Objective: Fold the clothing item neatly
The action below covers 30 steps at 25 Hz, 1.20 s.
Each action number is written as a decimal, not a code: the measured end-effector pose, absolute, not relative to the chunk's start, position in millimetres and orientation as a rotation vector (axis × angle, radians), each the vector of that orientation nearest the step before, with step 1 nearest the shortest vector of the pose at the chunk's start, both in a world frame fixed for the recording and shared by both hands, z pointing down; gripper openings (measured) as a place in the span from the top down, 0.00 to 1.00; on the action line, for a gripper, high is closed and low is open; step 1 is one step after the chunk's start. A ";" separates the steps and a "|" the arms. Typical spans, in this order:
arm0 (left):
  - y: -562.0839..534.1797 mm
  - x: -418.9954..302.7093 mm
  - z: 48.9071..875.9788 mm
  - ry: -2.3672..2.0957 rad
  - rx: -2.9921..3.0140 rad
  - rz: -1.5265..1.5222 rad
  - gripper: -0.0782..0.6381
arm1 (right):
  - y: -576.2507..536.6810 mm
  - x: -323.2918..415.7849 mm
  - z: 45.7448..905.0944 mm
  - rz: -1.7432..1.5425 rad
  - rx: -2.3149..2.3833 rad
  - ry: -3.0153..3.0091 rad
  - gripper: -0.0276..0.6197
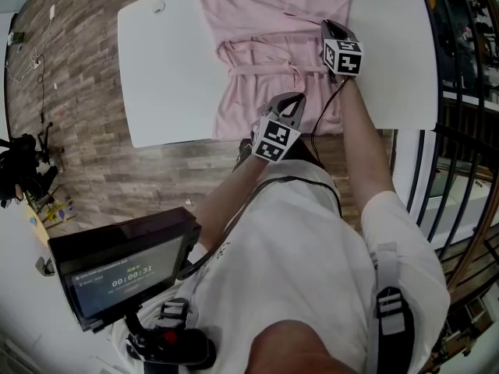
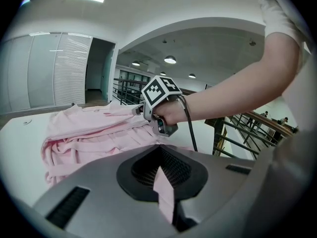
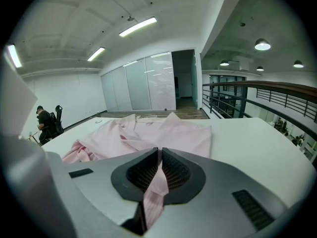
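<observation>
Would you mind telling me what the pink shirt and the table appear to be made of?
The pink shirt looks like thin woven cloth, probably cotton, matte: soft creases, fine stripes. The table looks like smooth white laminate or painted board: even, seamless surface.

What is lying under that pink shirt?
The pink shirt lies on a white table, whose bare top shows on both sides of it. Whether anything else sits beneath the cloth cannot be seen; the fabric covers that part.

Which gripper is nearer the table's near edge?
Left. The left gripper holds the shirt close to the table's near edge. The right gripper holds the shirt's side farther in, toward the table's middle.
</observation>
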<state>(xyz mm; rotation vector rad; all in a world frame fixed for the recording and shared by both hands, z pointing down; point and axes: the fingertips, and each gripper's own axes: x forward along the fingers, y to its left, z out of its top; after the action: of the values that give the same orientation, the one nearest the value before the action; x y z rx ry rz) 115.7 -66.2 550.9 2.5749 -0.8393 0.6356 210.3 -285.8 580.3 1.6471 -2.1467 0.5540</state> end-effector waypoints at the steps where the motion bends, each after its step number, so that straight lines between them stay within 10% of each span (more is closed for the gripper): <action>1: -66.8 116.0 552.9 -0.838 2.572 0.637 0.89 | -285.6 214.5 584.7 0.565 1.652 -2.136 0.91; 14: -71.4 120.0 550.8 -0.844 2.560 0.638 0.89 | -273.6 220.2 617.9 0.586 1.521 -2.019 0.91; 21: -79.4 125.6 548.7 -0.852 2.562 0.615 0.89 | -256.8 225.6 615.6 0.433 1.368 -1.937 0.65; 30: -88.8 128.6 545.7 -0.867 2.550 0.604 0.89 | -241.7 178.6 565.0 0.229 1.231 -2.173 0.64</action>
<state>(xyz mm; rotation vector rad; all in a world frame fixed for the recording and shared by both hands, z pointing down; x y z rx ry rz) 128.6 -88.8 545.7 2.5502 -0.8672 0.6043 178.6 -241.7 565.0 1.2307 -2.1735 0.2286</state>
